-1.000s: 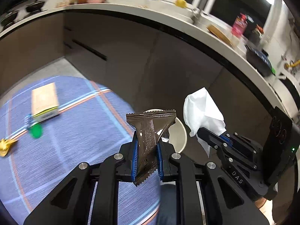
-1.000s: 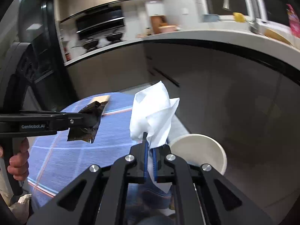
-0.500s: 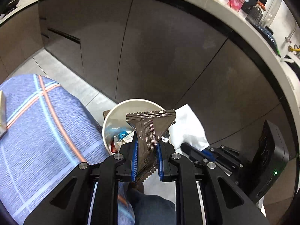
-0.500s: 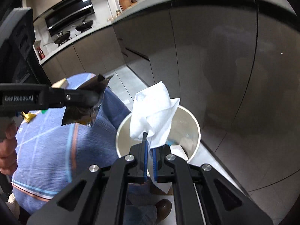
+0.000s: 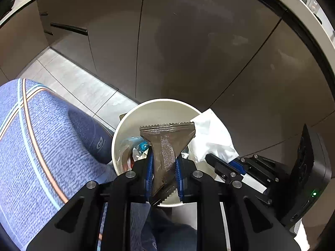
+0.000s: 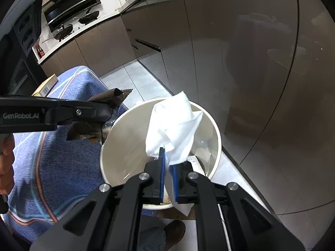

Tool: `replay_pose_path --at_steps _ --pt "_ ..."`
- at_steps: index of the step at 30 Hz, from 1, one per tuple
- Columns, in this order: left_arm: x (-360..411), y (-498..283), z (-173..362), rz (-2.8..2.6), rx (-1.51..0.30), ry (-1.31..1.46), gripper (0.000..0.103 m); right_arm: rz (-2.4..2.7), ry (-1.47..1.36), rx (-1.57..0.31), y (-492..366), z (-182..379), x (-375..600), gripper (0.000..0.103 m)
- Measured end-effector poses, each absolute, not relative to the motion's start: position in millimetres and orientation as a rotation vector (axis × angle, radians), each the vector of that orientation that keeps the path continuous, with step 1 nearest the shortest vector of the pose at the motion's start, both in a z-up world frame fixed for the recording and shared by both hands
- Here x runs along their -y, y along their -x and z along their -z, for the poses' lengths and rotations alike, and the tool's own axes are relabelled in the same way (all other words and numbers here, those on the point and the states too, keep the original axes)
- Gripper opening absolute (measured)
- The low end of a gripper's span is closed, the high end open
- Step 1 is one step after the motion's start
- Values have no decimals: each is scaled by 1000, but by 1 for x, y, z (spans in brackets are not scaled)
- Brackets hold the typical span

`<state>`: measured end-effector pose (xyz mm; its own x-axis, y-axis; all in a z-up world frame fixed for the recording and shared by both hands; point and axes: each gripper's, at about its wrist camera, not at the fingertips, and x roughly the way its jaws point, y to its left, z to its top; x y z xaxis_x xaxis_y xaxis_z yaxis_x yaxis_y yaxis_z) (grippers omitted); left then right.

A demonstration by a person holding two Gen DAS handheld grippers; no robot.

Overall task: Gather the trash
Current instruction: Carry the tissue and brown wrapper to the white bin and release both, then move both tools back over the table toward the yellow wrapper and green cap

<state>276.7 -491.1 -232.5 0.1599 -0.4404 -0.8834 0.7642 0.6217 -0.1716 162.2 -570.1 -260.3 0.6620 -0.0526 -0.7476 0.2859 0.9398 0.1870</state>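
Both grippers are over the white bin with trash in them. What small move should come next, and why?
Probably let the jaws open fully and drop both pieces. The left gripper has the brown wrapper above the white bin, and the right gripper has the white tissue over the same opening. Both sets of jaws have just been opening, trash between them.

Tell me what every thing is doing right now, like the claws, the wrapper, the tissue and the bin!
Left claw: shut on the wrapper, jaws just easing apart.
Right claw: shut on the tissue, jaws just easing apart.
Shiny brown crinkle-edged foil wrapper: pinched, not dropped yet.
Crumpled white paper tissue: pinched, standing up over the bin.
Round white plastic bin: upright, open, some trash inside.
Brown kitchen cabinet doors: closed.
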Motion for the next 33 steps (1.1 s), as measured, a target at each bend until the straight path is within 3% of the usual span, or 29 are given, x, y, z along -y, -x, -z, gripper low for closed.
replay_pose_path --at_steps 2,5,7,11,15,18,33 --pt "493 -277 236 877 -1096 -370 23 181 -291 -839 -166 266 571 12" --pt "496 -277 238 849 -1072 -375 47 156 -273 -854 -172 271 568 27" --pt "497 -278 234 840 -1046 -373 54 148 -255 -846 -170 271 567 57" --pt "494 -283 223 825 -1010 -344 73 140 -224 -814 -161 267 567 66" --pt "487 -284 212 791 -965 -304 94 160 -223 -809 -154 266 570 87" --pt "480 -284 208 770 -970 -280 94 159 -237 -798 -150 264 571 99" --pt "447 -279 168 730 -920 -247 95 129 -224 -779 -150 225 542 100"
